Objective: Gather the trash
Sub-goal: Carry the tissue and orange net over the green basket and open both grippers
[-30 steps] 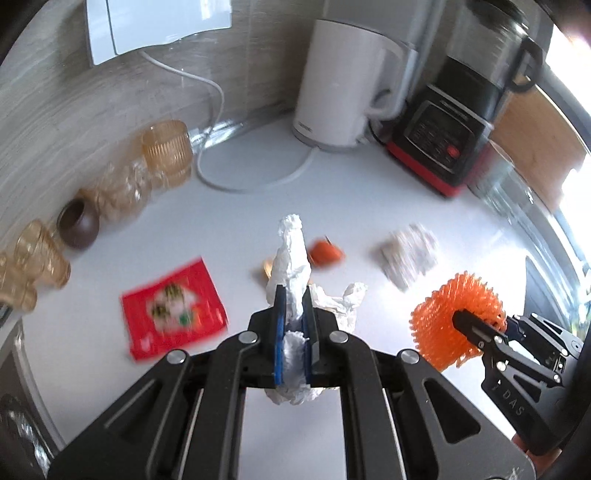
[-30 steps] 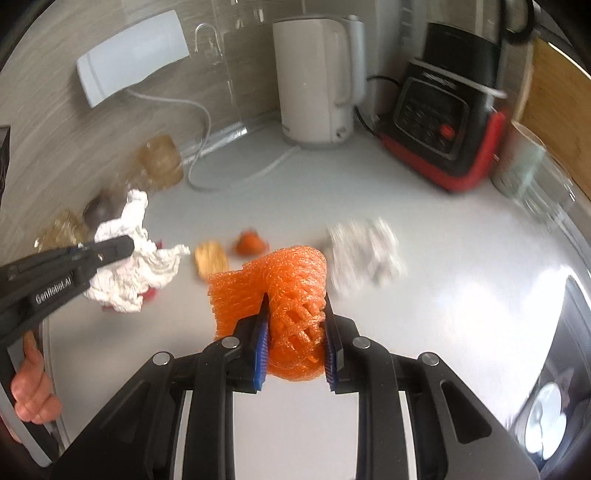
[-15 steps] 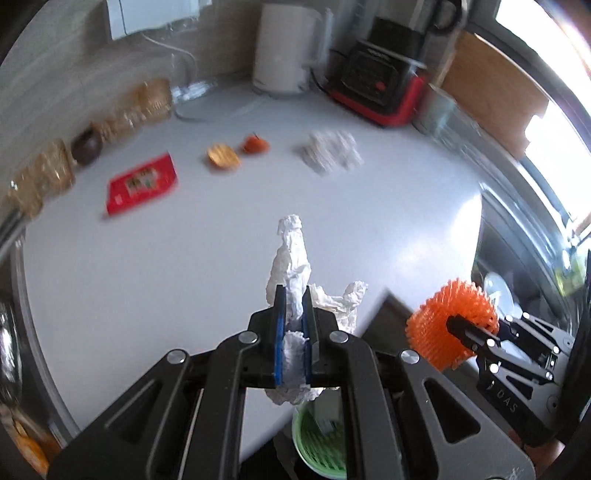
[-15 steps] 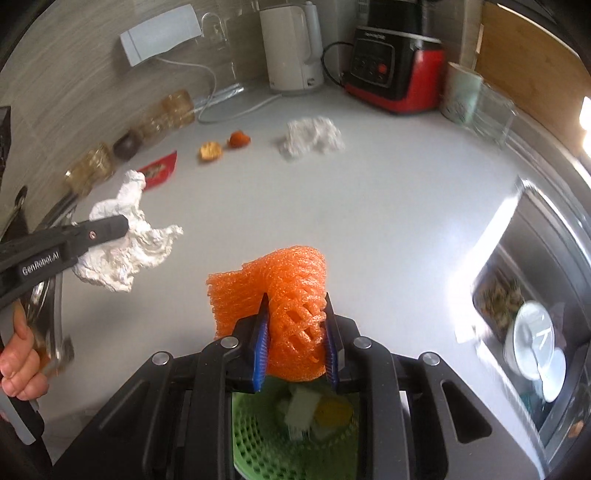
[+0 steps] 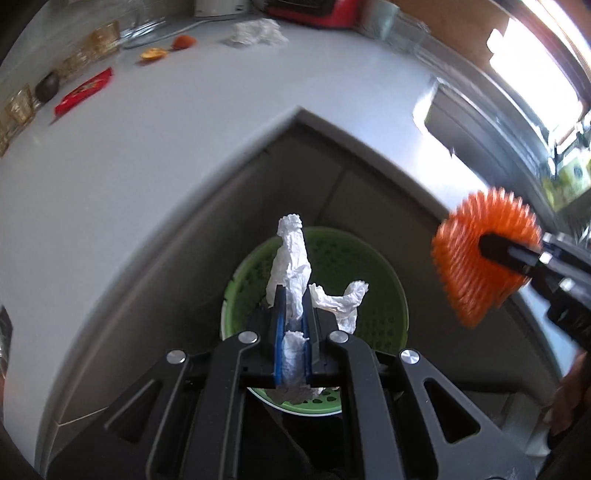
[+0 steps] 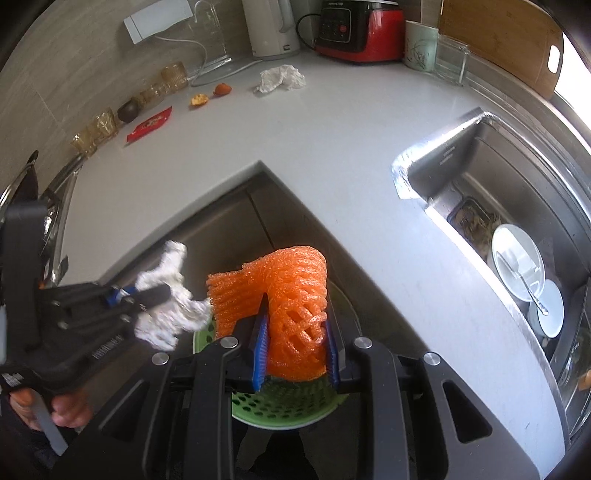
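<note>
My left gripper is shut on a crumpled white tissue and holds it right above a green perforated waste bin on the floor below the counter corner. My right gripper is shut on an orange foam fruit net above the same bin. The net shows at the right of the left wrist view; the tissue and left gripper show at the left of the right wrist view. On the counter lie another crumpled tissue, two orange peel pieces and a red wrapper.
The white counter wraps around the bin's corner. A sink with dishes is at the right. A kettle, a red blender base, a mug, amber glasses and a cutting board line the back wall.
Both grippers have drawn back off the counter and tilted down, carrying the tissue and the net over the green bin. The counter trash is now far away.
</note>
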{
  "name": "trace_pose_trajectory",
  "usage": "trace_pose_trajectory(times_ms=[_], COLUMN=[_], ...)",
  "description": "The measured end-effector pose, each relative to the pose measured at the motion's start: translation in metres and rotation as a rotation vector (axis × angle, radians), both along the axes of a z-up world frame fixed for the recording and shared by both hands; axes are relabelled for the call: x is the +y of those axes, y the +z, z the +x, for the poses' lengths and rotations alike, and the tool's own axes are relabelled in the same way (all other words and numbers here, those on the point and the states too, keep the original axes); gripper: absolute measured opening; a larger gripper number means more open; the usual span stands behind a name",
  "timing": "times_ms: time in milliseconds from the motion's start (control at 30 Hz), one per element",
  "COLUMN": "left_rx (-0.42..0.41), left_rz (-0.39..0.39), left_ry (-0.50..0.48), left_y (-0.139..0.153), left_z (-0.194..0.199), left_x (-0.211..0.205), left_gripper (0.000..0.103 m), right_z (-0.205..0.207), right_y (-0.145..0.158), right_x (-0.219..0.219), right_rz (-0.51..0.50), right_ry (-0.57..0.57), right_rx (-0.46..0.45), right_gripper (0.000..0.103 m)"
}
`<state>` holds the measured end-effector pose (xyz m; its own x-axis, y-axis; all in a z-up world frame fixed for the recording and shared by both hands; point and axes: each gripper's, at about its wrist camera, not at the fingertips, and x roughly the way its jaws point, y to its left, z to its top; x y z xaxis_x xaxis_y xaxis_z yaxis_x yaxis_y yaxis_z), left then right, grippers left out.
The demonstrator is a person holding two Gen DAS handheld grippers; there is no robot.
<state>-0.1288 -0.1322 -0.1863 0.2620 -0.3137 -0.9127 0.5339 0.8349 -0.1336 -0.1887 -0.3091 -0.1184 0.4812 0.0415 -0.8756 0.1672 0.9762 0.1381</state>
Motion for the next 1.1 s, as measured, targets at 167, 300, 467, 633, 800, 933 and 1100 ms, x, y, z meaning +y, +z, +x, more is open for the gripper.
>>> trace_pose_trajectory(times_ms=[167, 300, 467, 633, 800, 933, 1100], left_rx=[0.048, 0.077, 0.038, 0.003, -0.05, -0.083, -0.088], left_rz=[0.067, 0.085, 0.087, 0.083, 0.079, 0.093, 0.066], left_ry=[-0.046, -0.06, -0.065, -0.027, 0.038, 0.071, 0.125], left_y=[-0.029, -0.036, -0.026, -0.008, 0.017, 0.028, 0.037], left_z=[-0.02, -0.023, -0.024, -0.016, 0.002, 0.019, 0.039], left_x=[-0.019, -0.024, -0.024, -0.012, 0.011, 0.023, 0.045], left_gripper=[0.007, 0.025, 0.051, 0.068, 0.08, 0.082, 0.083], right_z=[-0.014, -0.024, -0.029, -0.03, -0.025, -0.018, -0.01], right_y=[-0.002, -0.008, -0.013, -0.014, -0.018, -0.028, -0.039], right_x=[-0.004, -0.01, -0.014, -0.011, 0.003, 0.014, 0.024], right_rz=[0.008, 0.021, 0.037, 0.044, 0.044, 0.048, 0.03], right_ry=[-0.008, -0.026, -0.04, -0.022, 0.026, 0.054, 0.056], right_rx=[-0.001, 0.008, 0.018, 0.016, 0.024, 0.051, 0.08], right_gripper=[0.027, 0.027, 0.027, 0.028, 0.029, 0.031, 0.069])
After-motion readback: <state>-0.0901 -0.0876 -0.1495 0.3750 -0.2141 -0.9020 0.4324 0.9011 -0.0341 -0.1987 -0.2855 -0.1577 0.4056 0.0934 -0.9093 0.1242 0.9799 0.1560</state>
